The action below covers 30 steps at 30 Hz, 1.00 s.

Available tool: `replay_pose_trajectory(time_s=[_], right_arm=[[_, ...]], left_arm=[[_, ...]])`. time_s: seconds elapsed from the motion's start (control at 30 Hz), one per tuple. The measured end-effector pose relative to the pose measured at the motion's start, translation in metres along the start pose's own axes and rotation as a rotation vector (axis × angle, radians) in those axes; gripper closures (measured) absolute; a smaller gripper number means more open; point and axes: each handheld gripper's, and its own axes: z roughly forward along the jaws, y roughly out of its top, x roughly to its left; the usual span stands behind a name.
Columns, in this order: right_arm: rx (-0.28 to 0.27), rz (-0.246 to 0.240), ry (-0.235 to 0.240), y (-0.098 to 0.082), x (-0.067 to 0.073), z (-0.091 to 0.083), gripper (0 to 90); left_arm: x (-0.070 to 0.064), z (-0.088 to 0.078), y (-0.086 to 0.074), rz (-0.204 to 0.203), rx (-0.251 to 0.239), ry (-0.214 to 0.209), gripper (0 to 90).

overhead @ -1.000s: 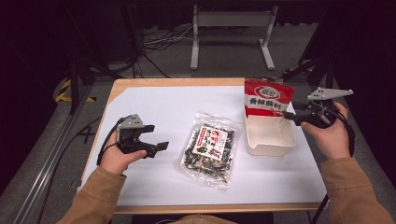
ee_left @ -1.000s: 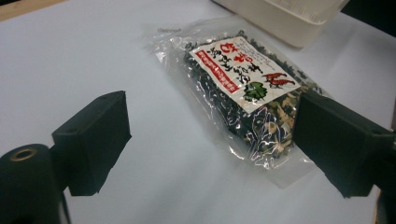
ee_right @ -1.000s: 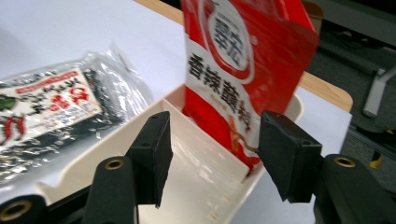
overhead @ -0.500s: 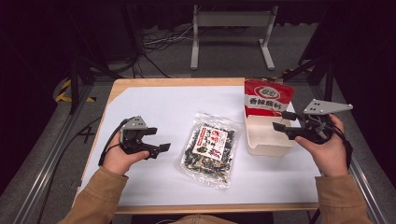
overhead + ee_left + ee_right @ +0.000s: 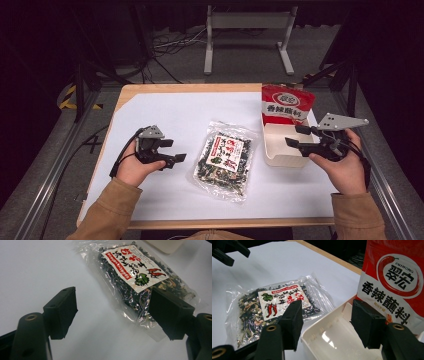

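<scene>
High view is showing the white tray [image 5: 280, 150] sitting on the white surface [image 5: 170, 115], a red pouch [image 5: 286, 104] standing in its far end. Right gripper view is giving the pouch's print as "CUIHONG" above large Chinese characters. Just beside the tray, on its left, a clear bag [image 5: 224, 159] of dark dried bits is lying flat, its red-and-white label too small to read. The right gripper [image 5: 296, 136] is hovering over the tray's right rim, fingers apart and holding nothing. Farther left of the tray, past the bag, the left gripper [image 5: 175, 151] is pointing at the bag; its fingers, parted and empty, have just been closing.

right gripper [image 5: 325, 325] jaws apart with nothing between the pads, hovering over the white tray [image 5: 332, 340] near rim, red sauce packet [image 5: 397, 277] standing in it, clear seaweed bag [image 5: 274, 307] flat on white table [image 5: 274, 267] just beside
</scene>
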Motion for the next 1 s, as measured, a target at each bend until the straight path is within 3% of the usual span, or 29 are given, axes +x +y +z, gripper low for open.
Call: replay_pose_trajectory(time_s=[0.13,0.4,0.6,0.7,0.87,1.0], right_arm=[[-0.019,-0.010,0.004,0.000,0.003,0.001,43.6],[-0.042,-0.012,0.036,0.001,0.012,0.006,44.6],[-0.038,0.000,0.047,-0.001,0.016,0.011,42.9],[-0.046,0.006,0.047,-0.002,0.017,0.012,42.4],[-0.067,0.026,0.060,-0.003,0.019,0.013,41.9],[-0.068,0.027,0.063,-0.003,0.020,0.015,41.4]], left_arm=[[-0.002,0.007,0.001,-0.027,0.005,-0.019,22.8],[-0.008,0.027,0.003,-0.015,0.024,-0.066,28.0],[-0.012,0.044,0.006,-0.037,0.027,-0.103,28.9],[-0.013,0.047,0.006,-0.026,0.032,-0.100,28.7],[-0.011,0.056,0.006,-0.063,0.025,-0.105,27.5],[-0.009,0.062,0.006,-0.070,0.023,-0.103,26.7]])
